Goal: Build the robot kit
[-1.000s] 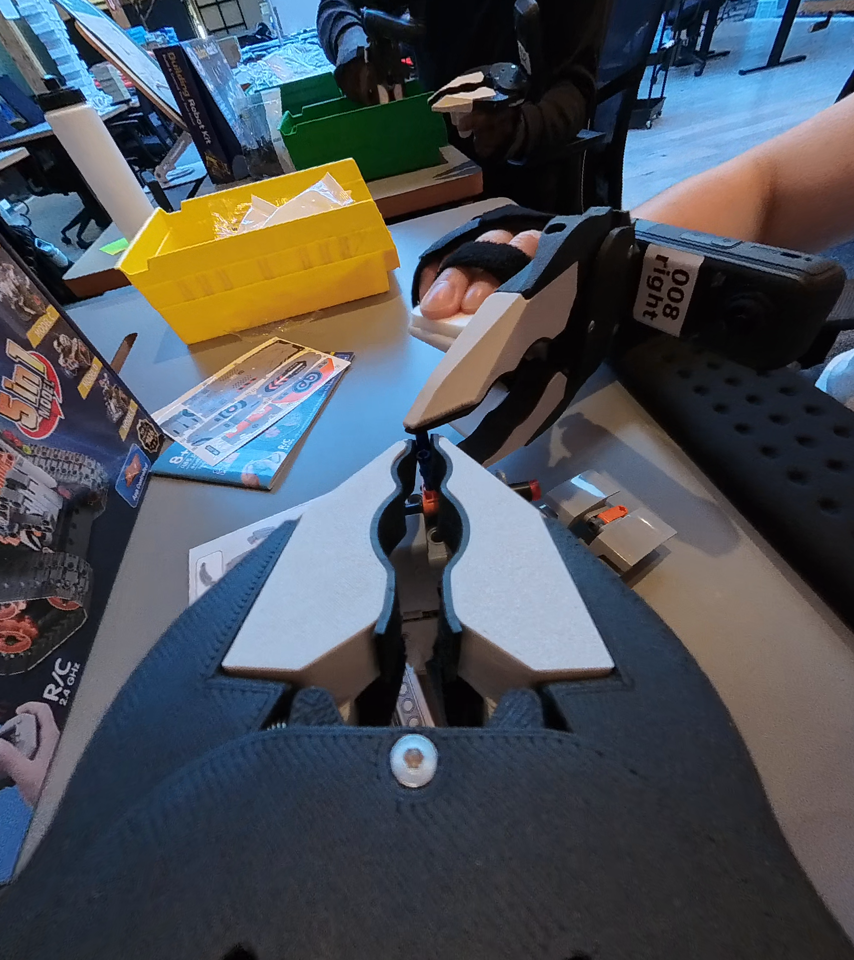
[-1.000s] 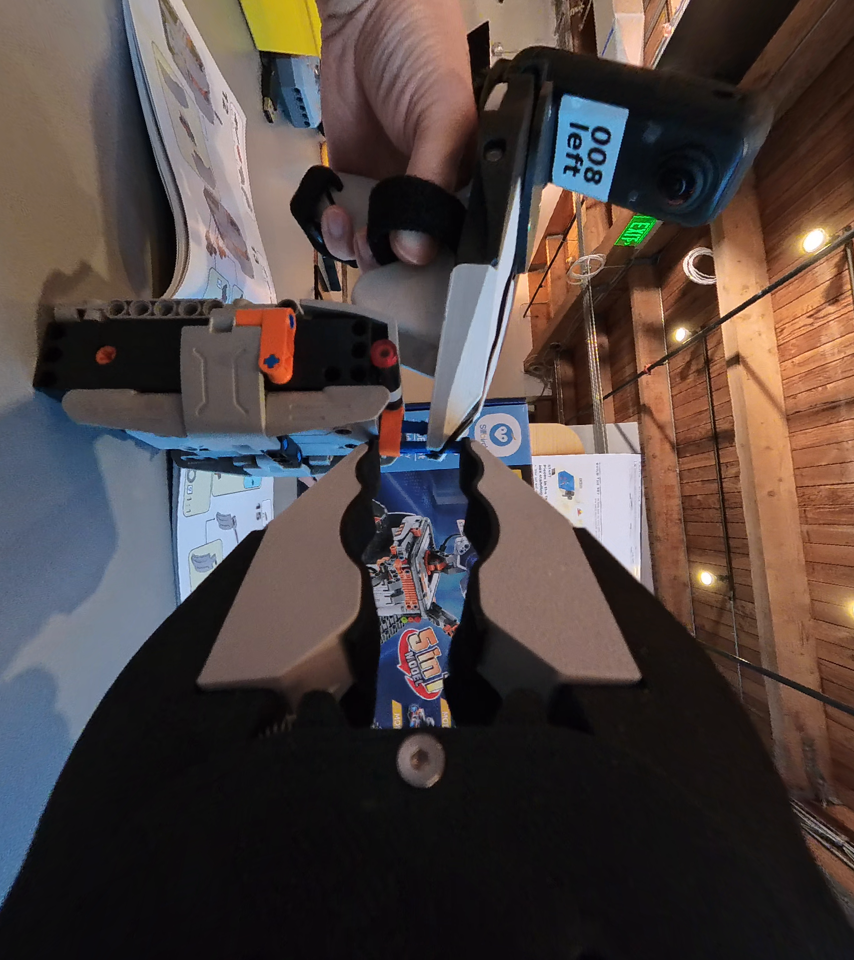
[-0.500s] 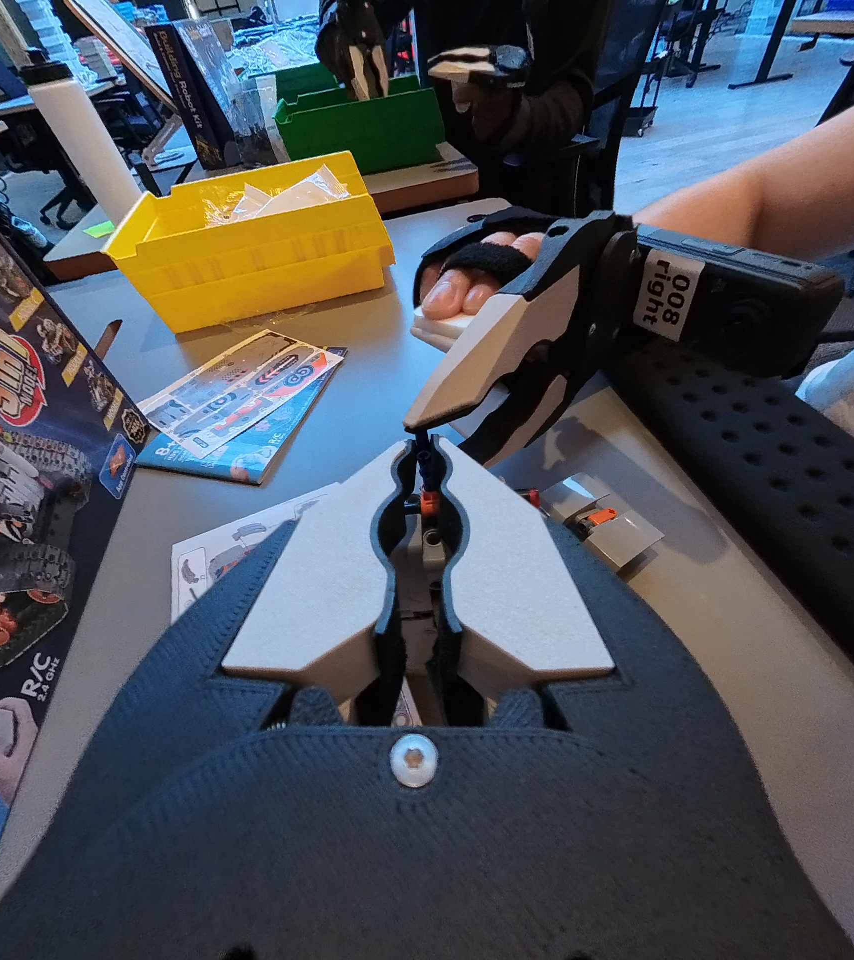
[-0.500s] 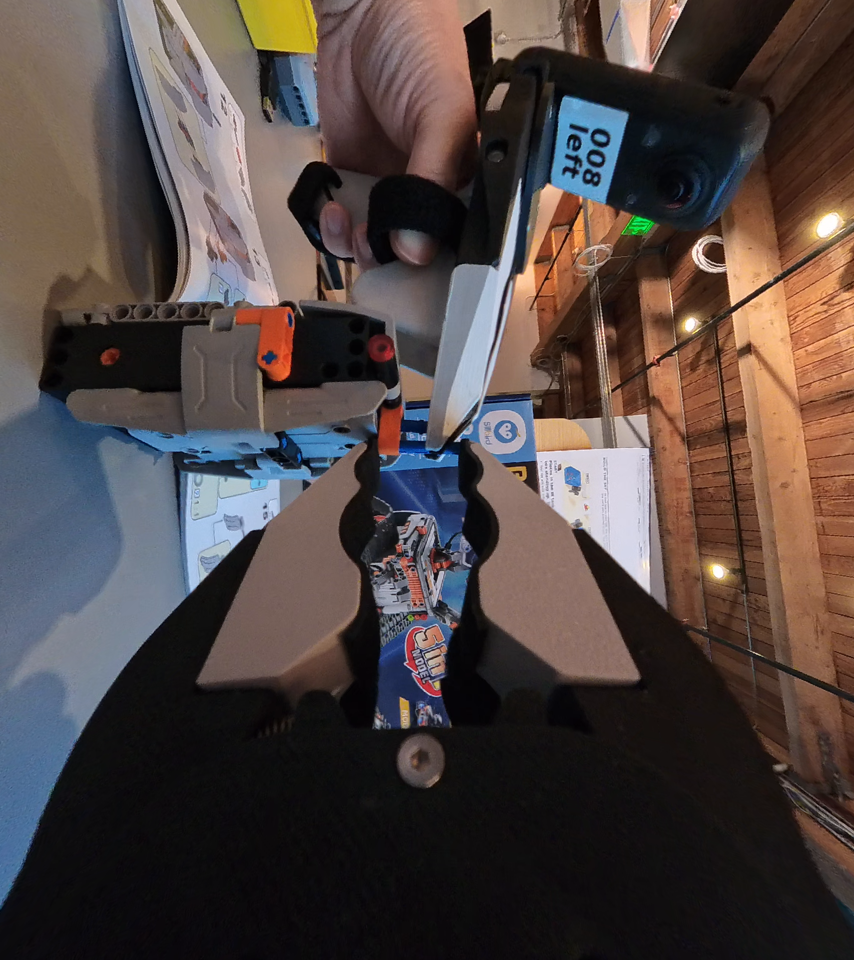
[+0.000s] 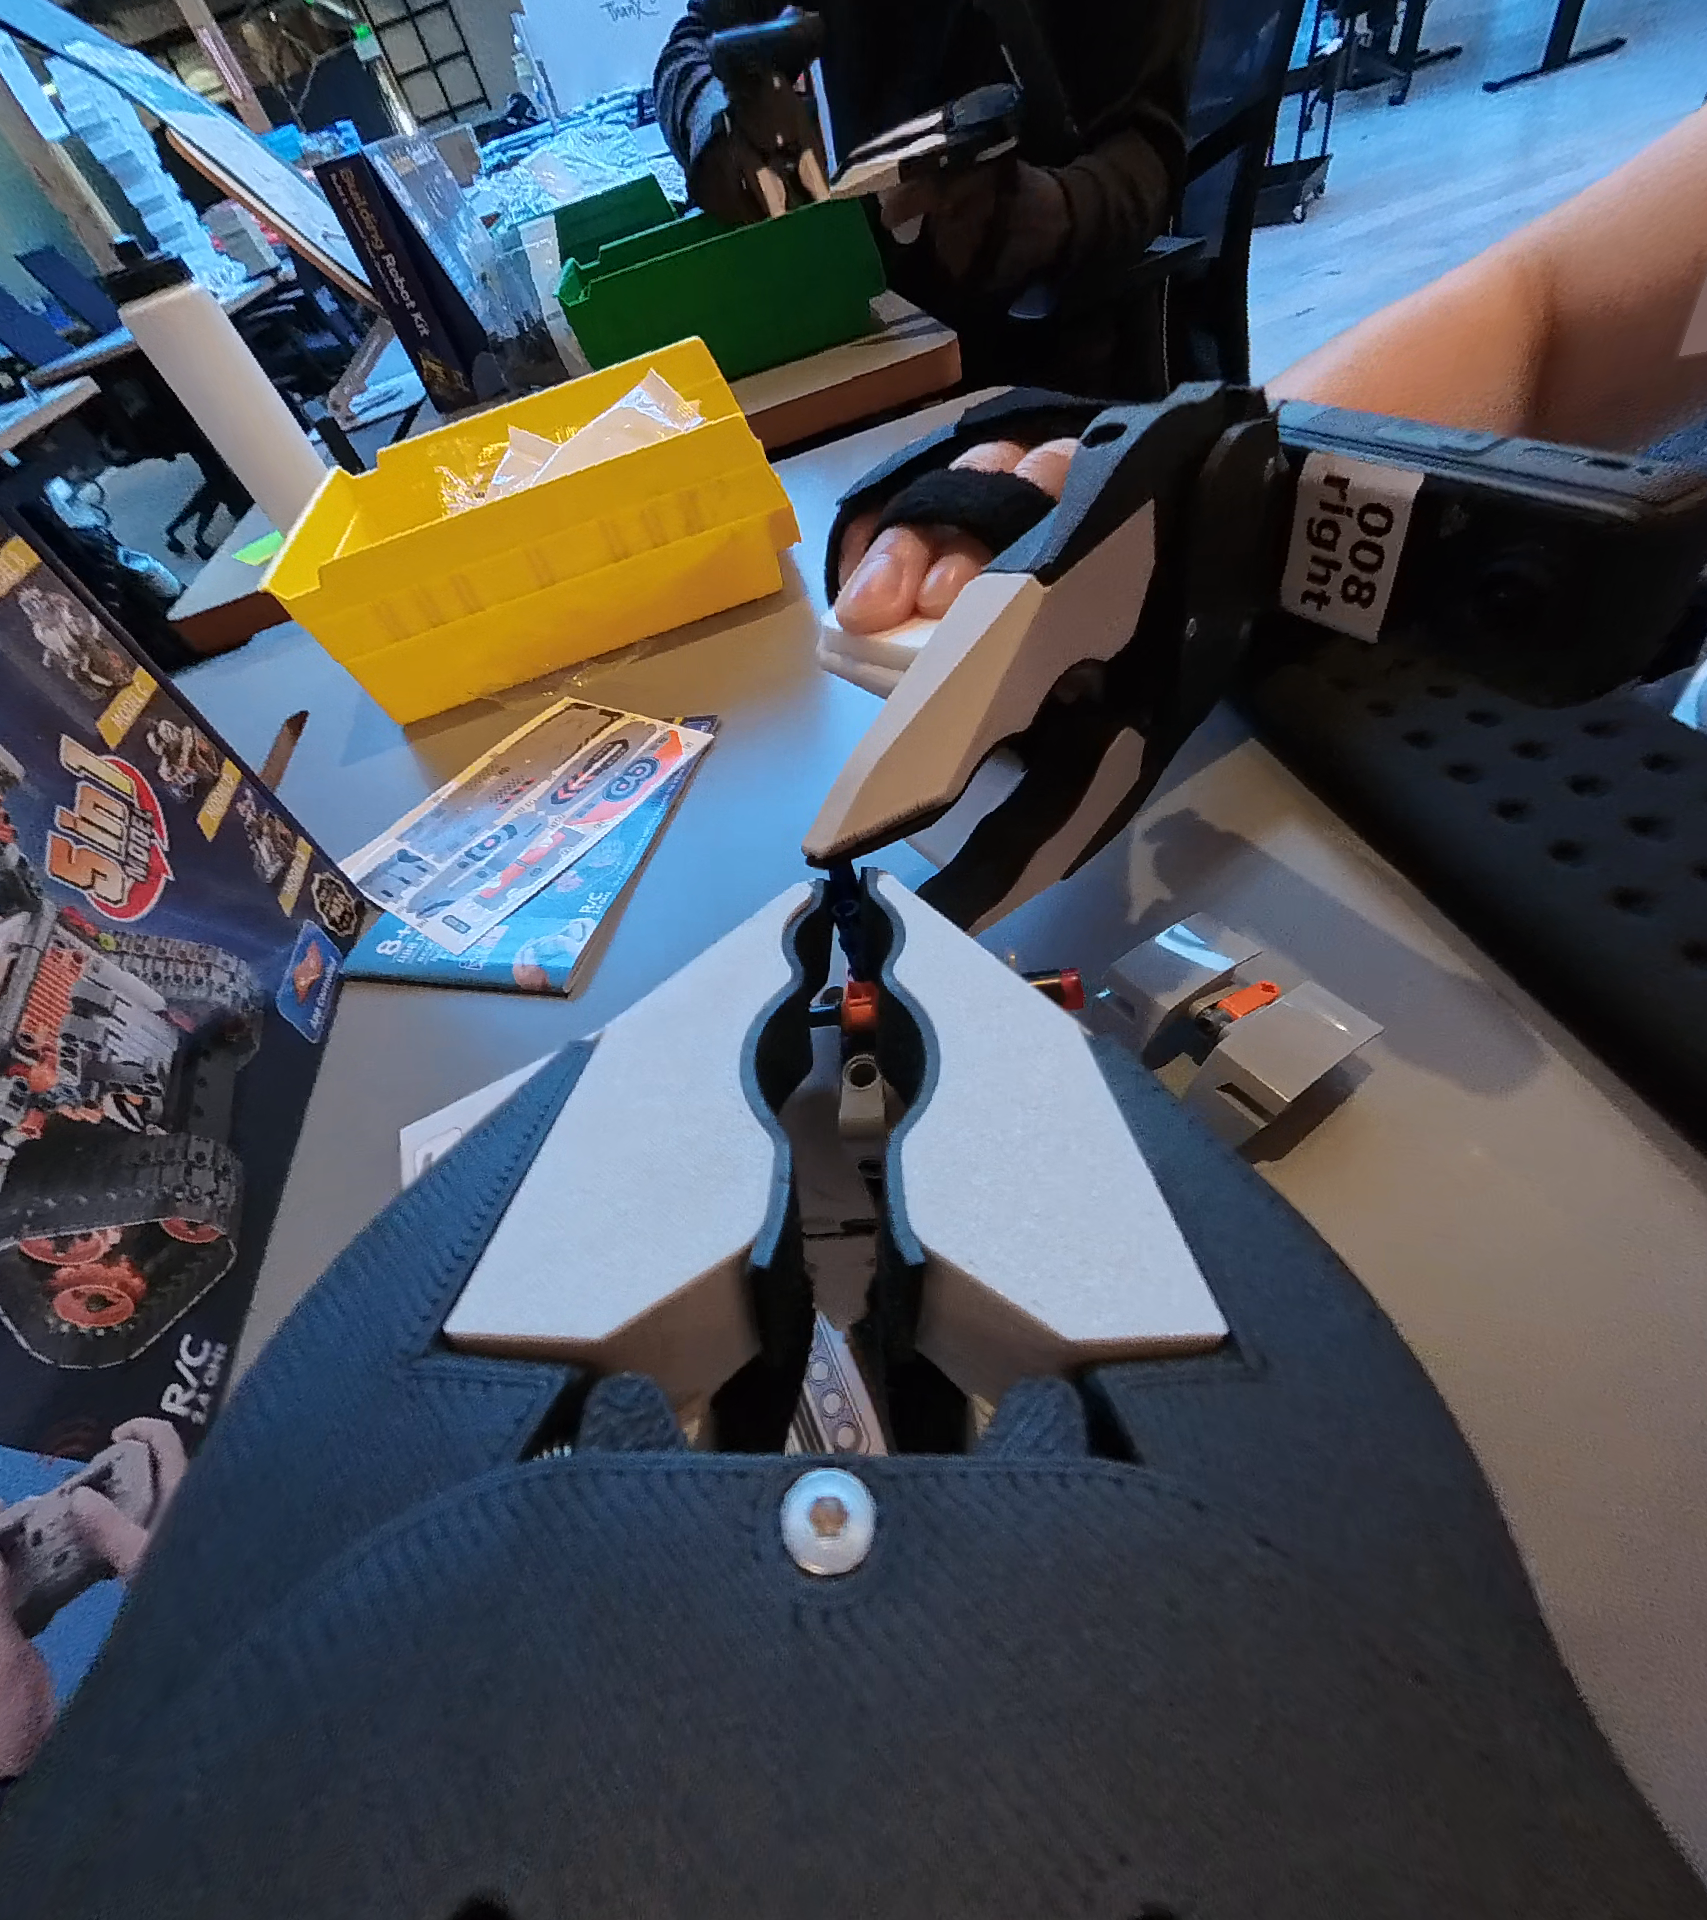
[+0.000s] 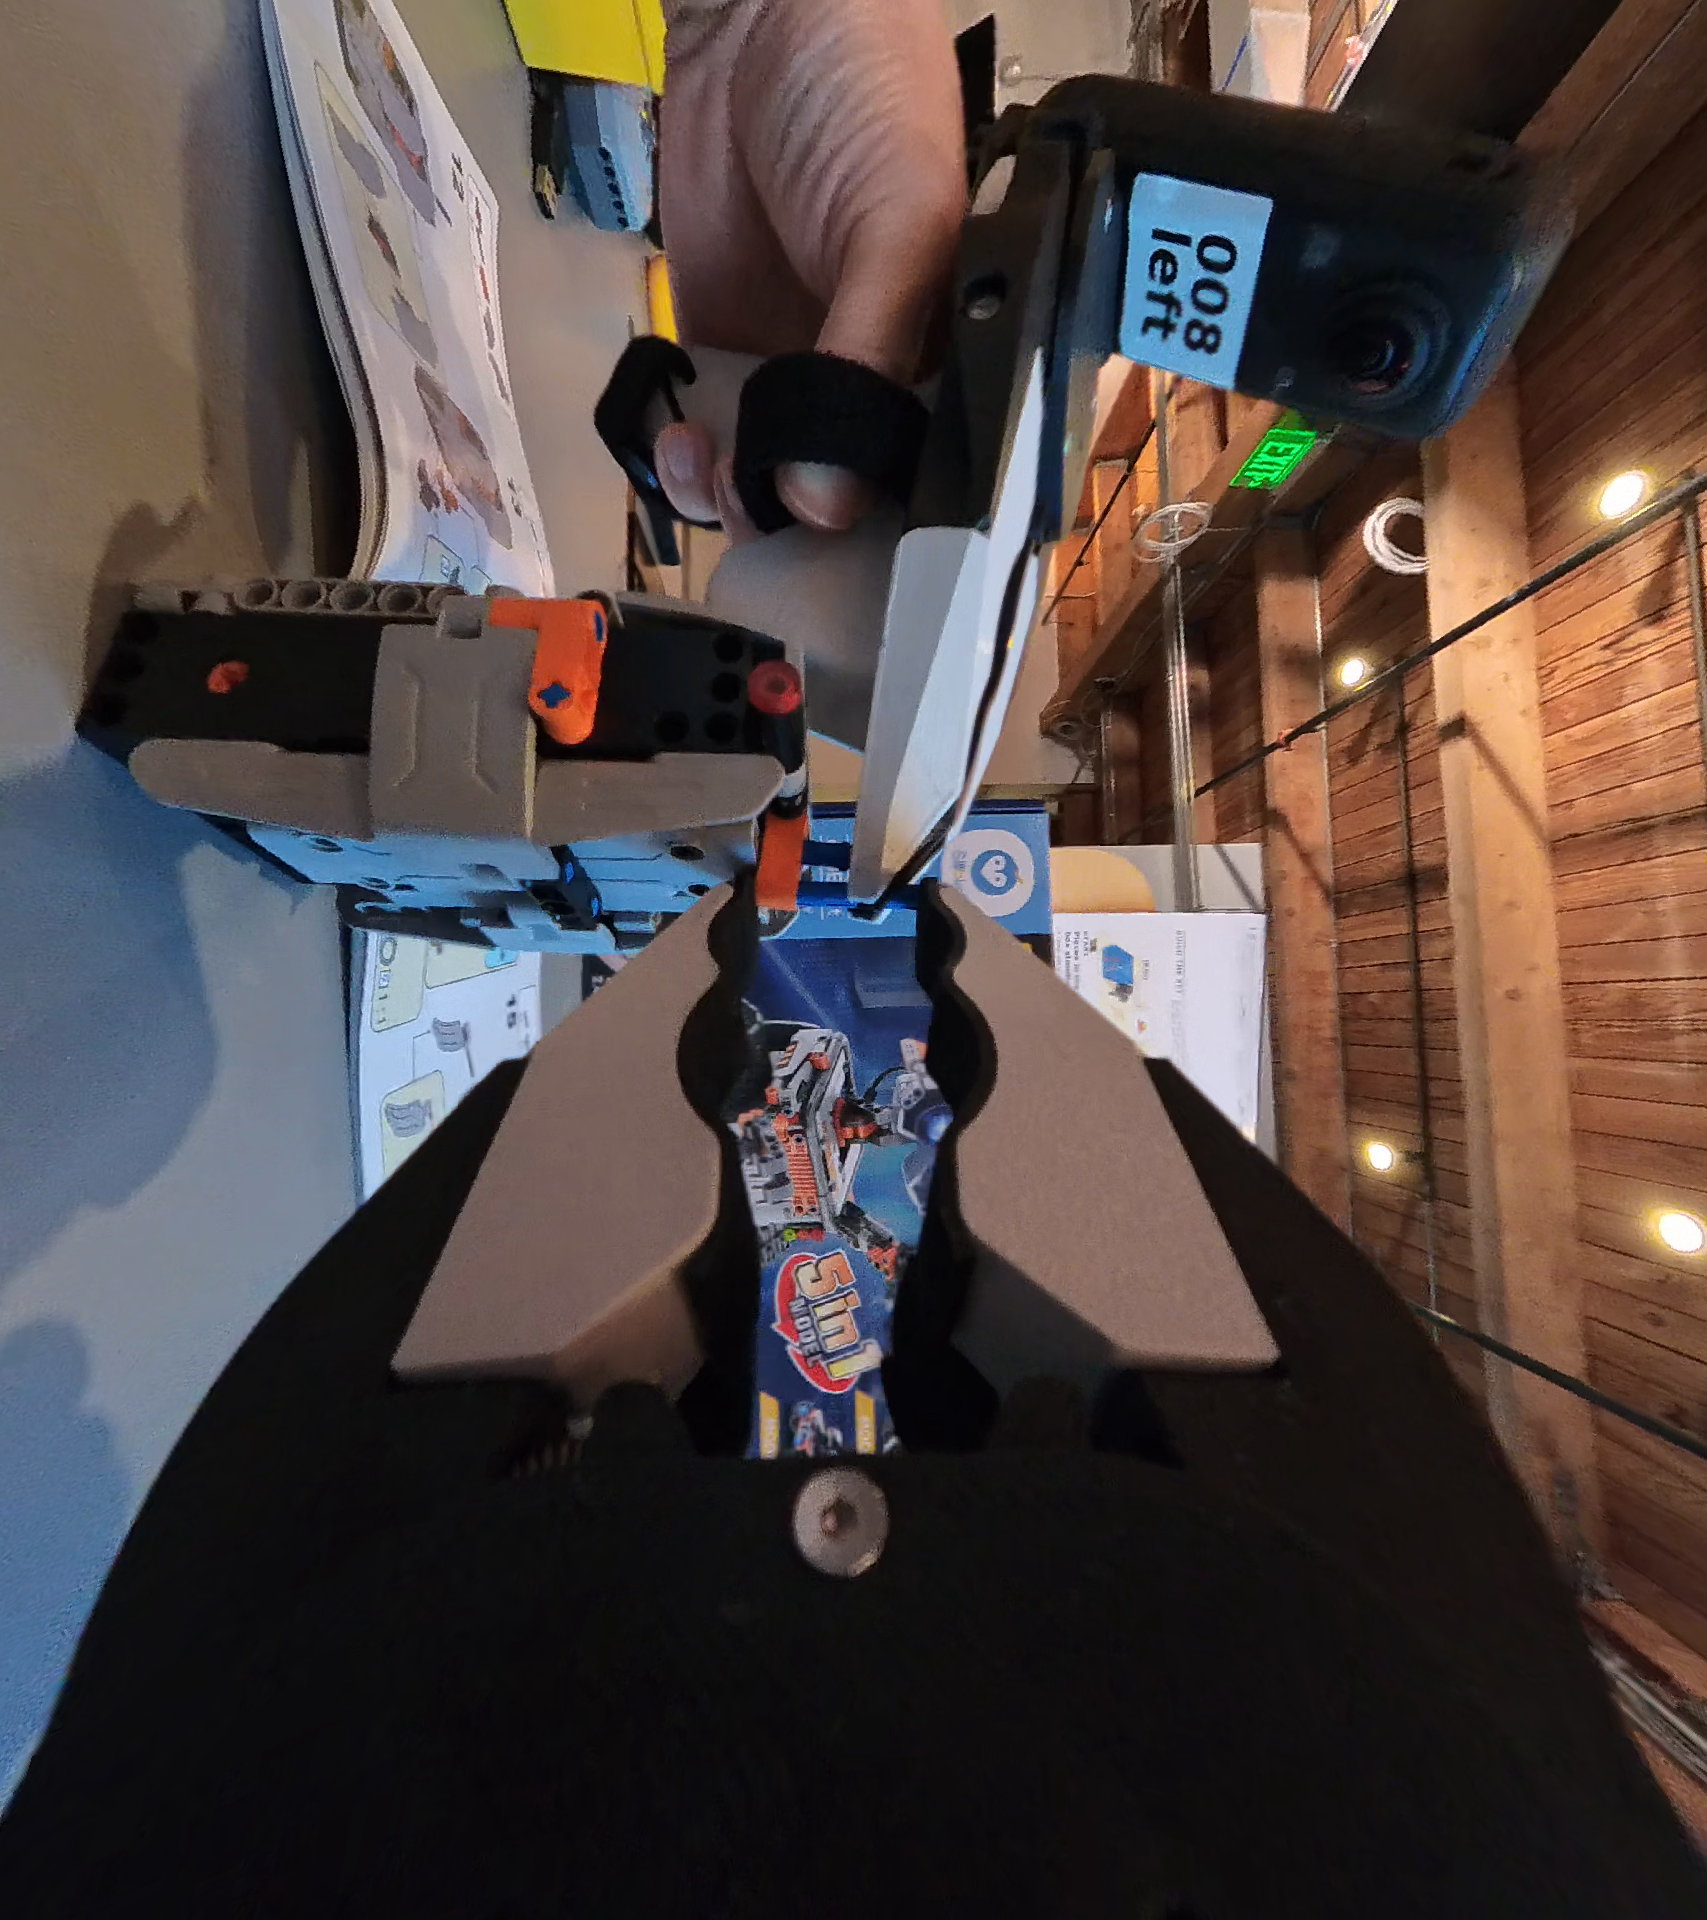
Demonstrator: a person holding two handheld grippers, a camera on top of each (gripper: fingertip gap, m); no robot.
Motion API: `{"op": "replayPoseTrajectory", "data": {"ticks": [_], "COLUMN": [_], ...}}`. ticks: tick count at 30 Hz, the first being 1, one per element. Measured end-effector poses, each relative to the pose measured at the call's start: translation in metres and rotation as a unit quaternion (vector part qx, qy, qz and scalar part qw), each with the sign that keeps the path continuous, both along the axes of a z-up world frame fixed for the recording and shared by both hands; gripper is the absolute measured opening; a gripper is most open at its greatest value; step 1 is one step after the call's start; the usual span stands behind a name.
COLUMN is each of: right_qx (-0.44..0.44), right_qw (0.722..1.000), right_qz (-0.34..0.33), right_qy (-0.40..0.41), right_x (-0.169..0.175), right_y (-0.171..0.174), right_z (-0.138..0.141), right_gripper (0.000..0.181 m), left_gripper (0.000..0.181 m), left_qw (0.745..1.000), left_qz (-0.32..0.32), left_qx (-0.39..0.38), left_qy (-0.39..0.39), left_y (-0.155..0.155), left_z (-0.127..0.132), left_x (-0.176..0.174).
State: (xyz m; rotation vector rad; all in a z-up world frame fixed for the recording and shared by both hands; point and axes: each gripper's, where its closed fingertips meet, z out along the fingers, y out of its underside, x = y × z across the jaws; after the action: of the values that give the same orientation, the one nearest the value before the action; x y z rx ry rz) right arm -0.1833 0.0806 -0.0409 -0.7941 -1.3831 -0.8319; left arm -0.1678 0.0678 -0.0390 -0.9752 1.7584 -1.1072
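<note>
My left tool [image 5: 841, 896] pinches a thin blue axle [image 5: 844, 925] at its very tips, just above the building-block vehicle assembly [image 6: 454, 748] resting on the tabletop [image 5: 1514, 1351]. My right tool [image 6: 833, 906] stands parted around that axle's end, gripping nothing. As I judge it, holding the axle square to the orange connector [image 6: 781, 857] matters most here.

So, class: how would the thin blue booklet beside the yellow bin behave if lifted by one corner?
Probably floppy: the booklet is thin and would likely sag. The glossy sheet lying on it might slide off. It lies flat on the table, so catching its edge may be hard.
</note>
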Motion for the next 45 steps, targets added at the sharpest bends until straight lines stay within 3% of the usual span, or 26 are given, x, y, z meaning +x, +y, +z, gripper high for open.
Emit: {"op": "replayPoseTrajectory", "data": {"ticks": [6,14,17,20,30,38,45], "right_qx": [0.024,-0.014,-0.011,-0.010,-0.006,-0.003,-0.005], "right_qw": [1.000,1.000,1.000,1.000,1.000,1.000,1.000], "right_qz": [-0.001,0.008,0.007,0.008,0.013,0.015,0.015], "right_qy": [-0.006,0.020,0.015,0.014,0.011,0.014,0.016], "right_x": [-0.001,-0.004,-0.003,-0.002,-0.005,-0.005,-0.005], "right_y": [0.000,0.001,0.001,0.001,0.001,0.002,0.002], "right_z": [0.000,0.000,0.000,-0.001,-0.001,0.000,0.000], "right_gripper": [0.028,0.029,0.029,0.029,0.029,0.029,0.029], "left_gripper": [0.003,0.003,0.031,0.021,0.020,0.002,0.002], "left_qw": [1.000,0.999,0.998,0.996,0.997,0.997,0.996], "left_qz": [0.000,0.003,0.033,0.021,0.022,0.006,0.001], "left_qx": [0.004,-0.039,-0.056,-0.082,-0.056,-0.065,-0.080], "left_qy": [-0.002,0.022,0.001,-0.029,0.047,0.039,0.039], "left_y": [0.000,0.001,0.010,0.009,0.006,0.002,0.002], "left_z": [0.000,0.001,0.012,0.027,-0.004,-0.003,-0.003], "left_x": [0.000,-0.003,-0.006,-0.019,-0.010,-0.005,-0.005]}}
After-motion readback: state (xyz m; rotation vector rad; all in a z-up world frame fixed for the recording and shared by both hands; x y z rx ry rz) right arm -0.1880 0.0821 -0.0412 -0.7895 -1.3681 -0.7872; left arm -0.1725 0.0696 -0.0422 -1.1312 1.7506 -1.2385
